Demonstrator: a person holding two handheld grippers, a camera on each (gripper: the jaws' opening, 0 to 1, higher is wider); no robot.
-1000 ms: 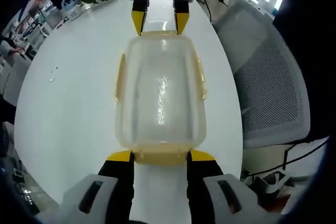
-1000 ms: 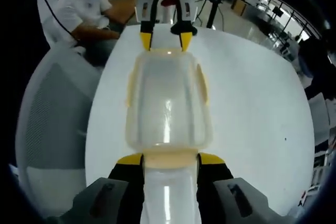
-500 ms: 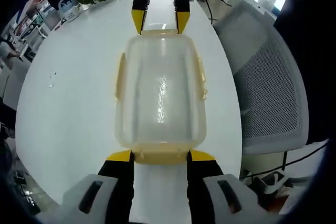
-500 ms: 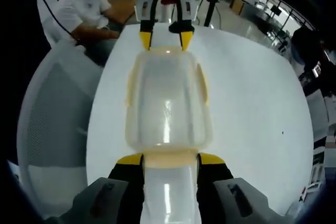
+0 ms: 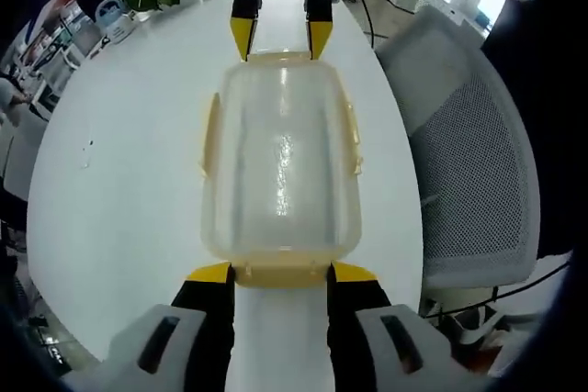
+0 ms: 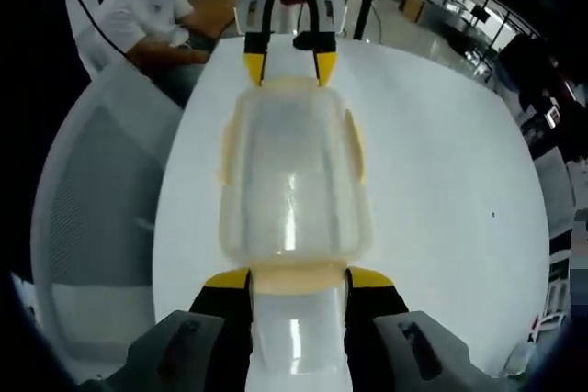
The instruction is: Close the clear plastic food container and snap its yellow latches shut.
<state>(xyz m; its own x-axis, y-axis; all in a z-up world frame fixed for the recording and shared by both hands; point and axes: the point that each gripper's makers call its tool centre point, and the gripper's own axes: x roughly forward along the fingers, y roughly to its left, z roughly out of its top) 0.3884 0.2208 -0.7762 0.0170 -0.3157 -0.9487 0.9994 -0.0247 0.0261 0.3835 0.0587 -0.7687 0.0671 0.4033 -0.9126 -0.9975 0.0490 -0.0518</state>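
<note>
Clear, frosted plastic formed the rounded-rectangular food container (image 5: 280,158), lid seated, lying on a glossy white table (image 5: 119,190) at the centre of both views. Yellow latches (image 5: 350,135) lay flat along its sides. The left gripper (image 5: 280,273) at 6 o'clock stood wide, its yellow tips flanking one end latch; the right gripper (image 6: 296,278) straddled the opposite end likewise. A grey mesh chair (image 5: 469,162) stood at 3 o'clock.

Clear plastic food container (image 6: 294,185) lidded on white table (image 6: 441,181), right gripper (image 6: 296,279) jaws spread at its near yellow latch (image 6: 296,274), left gripper (image 6: 281,69) at far end, mesh chair (image 6: 87,199) alongside, seated person (image 6: 147,16) behind.
</note>
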